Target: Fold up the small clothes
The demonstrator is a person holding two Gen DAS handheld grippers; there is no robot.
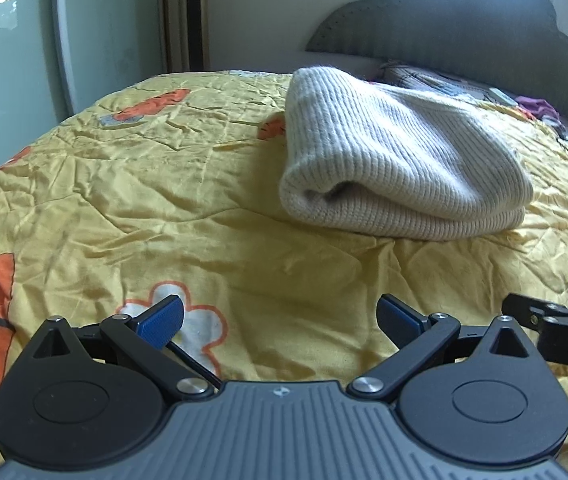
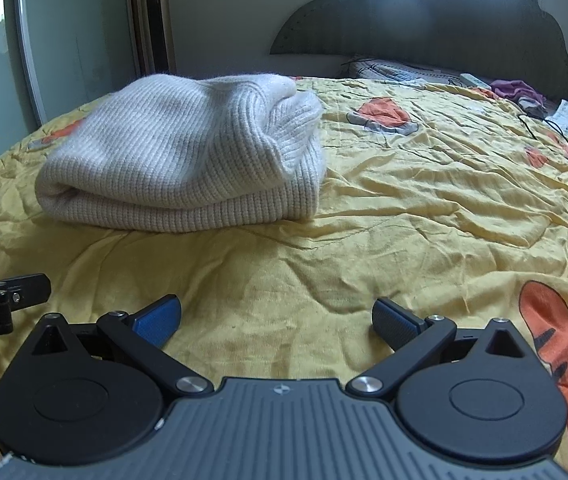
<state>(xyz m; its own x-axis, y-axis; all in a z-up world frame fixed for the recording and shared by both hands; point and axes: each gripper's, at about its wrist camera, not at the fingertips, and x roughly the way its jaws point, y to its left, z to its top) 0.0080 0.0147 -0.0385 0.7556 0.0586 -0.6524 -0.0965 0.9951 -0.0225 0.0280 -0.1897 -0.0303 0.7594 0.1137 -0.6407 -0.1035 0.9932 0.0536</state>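
A cream ribbed knit garment (image 1: 396,160) lies folded in a thick bundle on the yellow quilt (image 1: 164,200); it also shows in the right wrist view (image 2: 188,160), ahead and to the left. My left gripper (image 1: 280,320) is open and empty, low over the quilt, short of the bundle, which lies ahead and to the right. My right gripper (image 2: 276,320) is open and empty, also short of the bundle. The two grippers are side by side: the right one's edge shows in the left view (image 1: 564,328), the left one's in the right view (image 2: 0,300).
The yellow quilt (image 2: 424,208) has orange cartoon prints and is creased. A dark scalloped headboard (image 2: 444,20) stands at the far end, with a pillow (image 2: 396,70), purple cloth (image 2: 518,90) and a black cable (image 2: 552,130) near it. A tall floor unit (image 2: 156,20) stands by the wall.
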